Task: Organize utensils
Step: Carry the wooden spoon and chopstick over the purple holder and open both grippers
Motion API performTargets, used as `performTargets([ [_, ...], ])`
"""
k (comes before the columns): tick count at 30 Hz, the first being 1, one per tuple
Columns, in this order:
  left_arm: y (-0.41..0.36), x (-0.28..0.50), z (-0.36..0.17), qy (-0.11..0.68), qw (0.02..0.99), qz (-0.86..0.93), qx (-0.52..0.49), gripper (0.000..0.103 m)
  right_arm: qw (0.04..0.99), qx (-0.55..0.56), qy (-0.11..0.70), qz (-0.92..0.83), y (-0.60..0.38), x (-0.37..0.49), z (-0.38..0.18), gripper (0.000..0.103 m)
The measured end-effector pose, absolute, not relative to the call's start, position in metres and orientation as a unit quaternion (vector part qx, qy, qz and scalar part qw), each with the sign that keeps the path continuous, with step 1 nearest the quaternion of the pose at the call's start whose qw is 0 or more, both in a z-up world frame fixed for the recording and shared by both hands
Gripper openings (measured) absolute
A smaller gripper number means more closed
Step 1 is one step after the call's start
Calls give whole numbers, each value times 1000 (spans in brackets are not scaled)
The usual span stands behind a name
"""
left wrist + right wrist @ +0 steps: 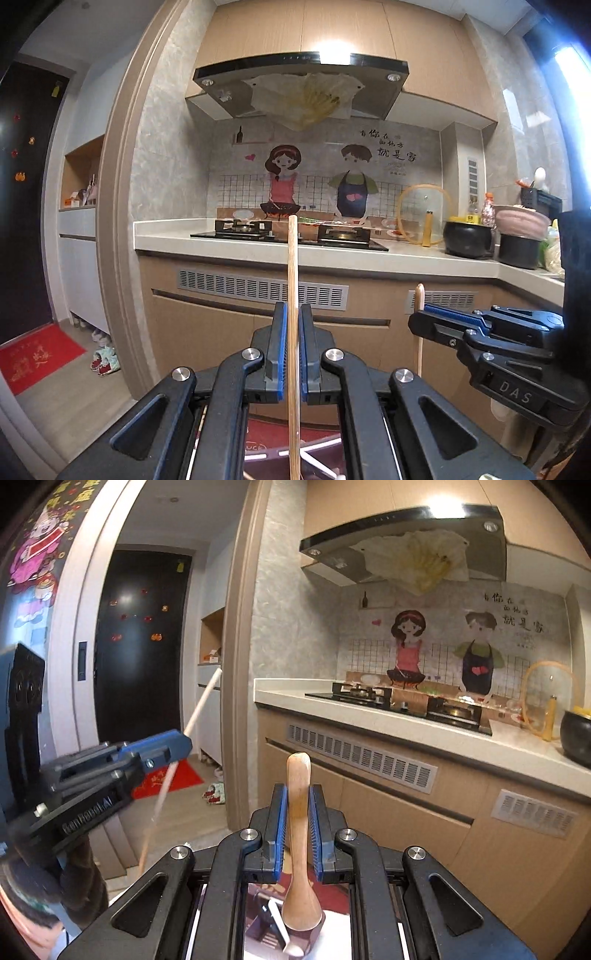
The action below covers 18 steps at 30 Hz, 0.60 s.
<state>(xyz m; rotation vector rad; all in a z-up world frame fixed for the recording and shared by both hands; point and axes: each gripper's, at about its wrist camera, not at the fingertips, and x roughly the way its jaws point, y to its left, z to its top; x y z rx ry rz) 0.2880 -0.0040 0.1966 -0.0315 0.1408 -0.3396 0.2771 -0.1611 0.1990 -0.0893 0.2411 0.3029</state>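
My left gripper (pixel 293 314) is shut on a long wooden chopstick (pixel 292 280) that stands upright between its blue pads, held in the air facing the stove. My right gripper (pixel 298 794) is shut on the handle of a wooden spoon (pixel 299 812), bowl end down near the camera. The right gripper also shows in the left wrist view (pixel 424 314) at right, with the spoon handle (pixel 419 295) poking up. The left gripper (pixel 177 744) shows in the right wrist view at left, with the chopstick (pixel 201 705) slanting through it.
A counter (pixel 221 247) with a gas hob (pixel 288 234) is ahead, under a range hood (pixel 299 85). A glass lid (pixel 424 214), black pots (pixel 467 238) and bottles stand at the right. A doorway with a red mat (pixel 33 358) is at the left.
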Motion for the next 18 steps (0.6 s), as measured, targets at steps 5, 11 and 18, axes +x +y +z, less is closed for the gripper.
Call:
performTargets([
  [5,-6,319,161,45,986,-156,-28,4,977,-35,136,160,-165,313,170,12],
  [11,-1,347,109,54,987,-145,-42,4,971,-22,167,167,-167,351,115,12],
  [18,13,342,69,104,983,-146,-47,4,960,7,211,183,-171,374,56,12],
])
